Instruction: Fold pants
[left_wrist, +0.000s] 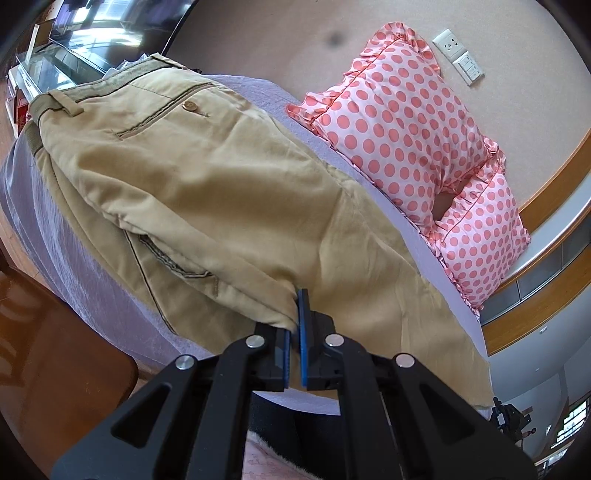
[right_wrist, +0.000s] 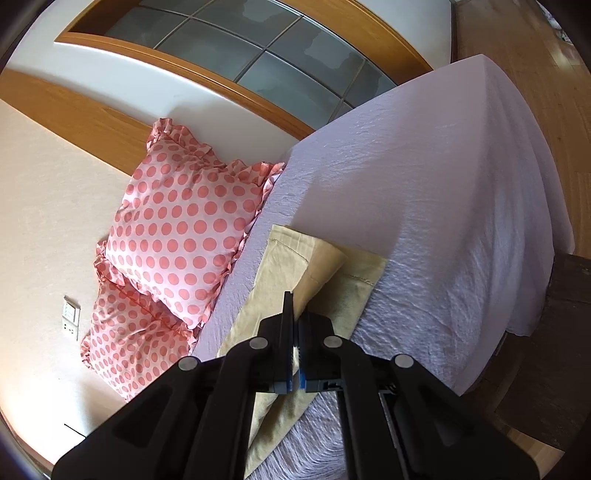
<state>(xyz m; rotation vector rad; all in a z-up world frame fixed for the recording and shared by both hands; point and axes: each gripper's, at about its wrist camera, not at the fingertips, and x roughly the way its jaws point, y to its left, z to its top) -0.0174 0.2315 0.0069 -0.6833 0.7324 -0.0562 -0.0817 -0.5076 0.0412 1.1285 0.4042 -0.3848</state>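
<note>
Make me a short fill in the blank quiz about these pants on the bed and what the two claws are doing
1. The left claw is shut on a fold of the ____ pants.
2. The pillows beside the pants are pink with ____.
3. The pants lie on a bed covered with a ____ sheet.
4. The right claw pinches the ____ end of the pants.

Missing words: tan; dots; lavender; hem

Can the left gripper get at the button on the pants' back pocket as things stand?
Probably not at once. The left gripper is shut on a fold of the pants, so it must let go first. Beyond that, the button lies uncovered on top of the cloth, with nothing over it.
</note>
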